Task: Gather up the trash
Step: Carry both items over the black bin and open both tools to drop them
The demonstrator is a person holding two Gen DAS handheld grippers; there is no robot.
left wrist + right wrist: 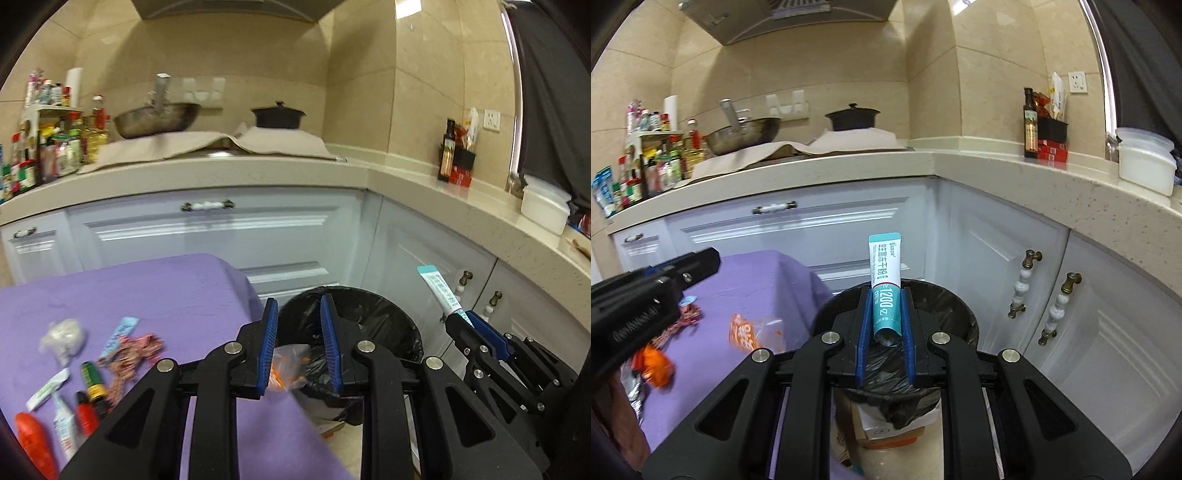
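My right claw (885,295) is clamped on a teal and white sachet (884,280), a narrow stick pack with a teal band at its sealed top, dark print running down the white middle and large white digits on the teal lower half. Its bottom end is torn open and curled between the blue pads (865,325). The sachet stands upright over the black-lined trash bin (960,314), which sits on the floor beside the white corner cabinets (1004,258).

My left claw (299,317) has its jaws part way apart, and between the pads a crumpled clear wrapper with orange print (288,365) shows; I cannot tell whether the pads press on it. It hangs at the edge of the bench with the purple cloth (147,288), next to the bin's rim.

On the cloth more trash lies: a wad of clear plastic (62,338), a pale blue sachet (120,334), a red and white patterned wrapper (129,354), a green and yellow tube (92,382), a white sachet (48,389) and an orange-red piece (35,439).
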